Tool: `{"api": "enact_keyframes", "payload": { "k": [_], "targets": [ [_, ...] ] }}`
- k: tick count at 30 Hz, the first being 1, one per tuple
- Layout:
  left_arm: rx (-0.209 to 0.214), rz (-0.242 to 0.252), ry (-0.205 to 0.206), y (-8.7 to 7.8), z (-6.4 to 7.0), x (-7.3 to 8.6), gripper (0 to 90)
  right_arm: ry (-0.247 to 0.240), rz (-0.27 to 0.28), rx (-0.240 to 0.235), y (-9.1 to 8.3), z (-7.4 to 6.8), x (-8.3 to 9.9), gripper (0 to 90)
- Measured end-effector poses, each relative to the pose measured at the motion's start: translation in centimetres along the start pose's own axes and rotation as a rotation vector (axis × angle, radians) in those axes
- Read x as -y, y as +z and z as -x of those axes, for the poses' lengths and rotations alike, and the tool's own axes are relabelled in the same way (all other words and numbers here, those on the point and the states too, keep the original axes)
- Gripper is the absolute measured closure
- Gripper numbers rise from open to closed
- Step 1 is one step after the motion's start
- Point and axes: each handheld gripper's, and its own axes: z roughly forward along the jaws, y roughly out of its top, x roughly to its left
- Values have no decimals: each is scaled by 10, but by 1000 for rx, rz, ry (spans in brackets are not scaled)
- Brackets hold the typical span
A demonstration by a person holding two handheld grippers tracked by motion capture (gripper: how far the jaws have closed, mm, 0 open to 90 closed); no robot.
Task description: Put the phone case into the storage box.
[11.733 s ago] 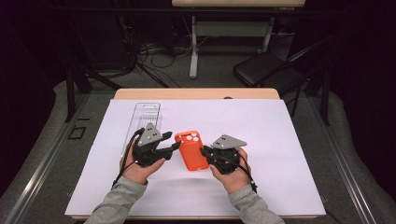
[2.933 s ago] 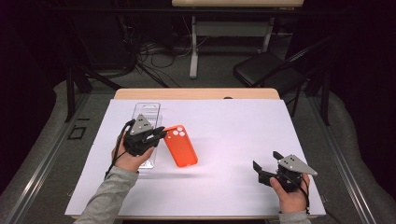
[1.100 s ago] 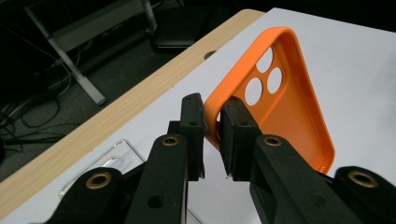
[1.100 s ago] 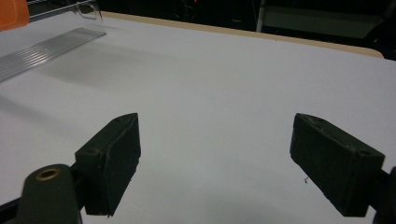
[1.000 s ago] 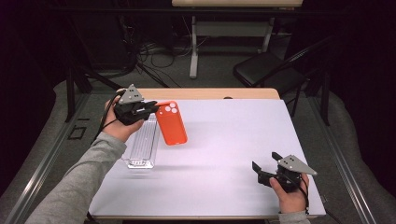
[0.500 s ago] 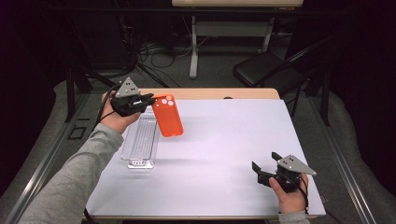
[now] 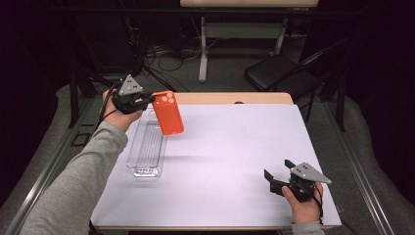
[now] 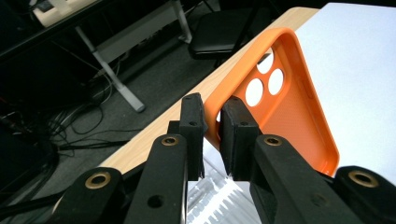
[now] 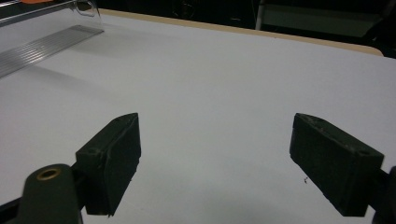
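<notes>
Your left hand-held gripper [image 8: 212,135] pinched an orange phone case [image 7: 168,113], camera holes at twelve o'clock; your right hand-held gripper [image 9: 229,163] stayed spread.

One orange rubbery phone case [image 7: 167,113] with three round camera holes is pinched at one edge at about ten o'clock over the table. One clear ribbed plastic tray [image 7: 147,149], long and narrow, lies below it at about nine o'clock. There are two black two-jaw grippers — the left gripper [image 7: 145,102] at ten o'clock, the right gripper [image 7: 277,173] at about four o'clock. One white-topped table with a wooden rim [image 7: 235,98] carries it all. Beyond it, at one o'clock, stands one black chair [image 7: 275,73]; at twelve o'clock — one white desk frame [image 7: 240,33].
</notes>
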Motion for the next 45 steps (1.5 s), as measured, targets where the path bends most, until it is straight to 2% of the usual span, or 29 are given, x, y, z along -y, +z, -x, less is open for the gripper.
{"api": "enact_keyframes", "payload": {
  "k": [7,13,18,28,38,45],
  "targets": [
    [-40,-19,-15,2,-16,3,803,-4,-1,-3,1,-2,0,162],
    [-70,-14,-37,0,-31,6,803,-4,-6,1,2,-2,1,164],
    [-89,-18,-39,-2,-41,6,803,-4,-4,3,3,-2,1,164],
    [-117,-10,-17,-1,-53,2,803,-9,-4,14,3,-2,1,166],
    [-142,-8,-2,5,-62,7,803,-7,-3,20,3,-2,1,166],
    [-161,-10,22,10,-68,12,803,-7,-4,21,4,-3,1,166]
  ]
}}
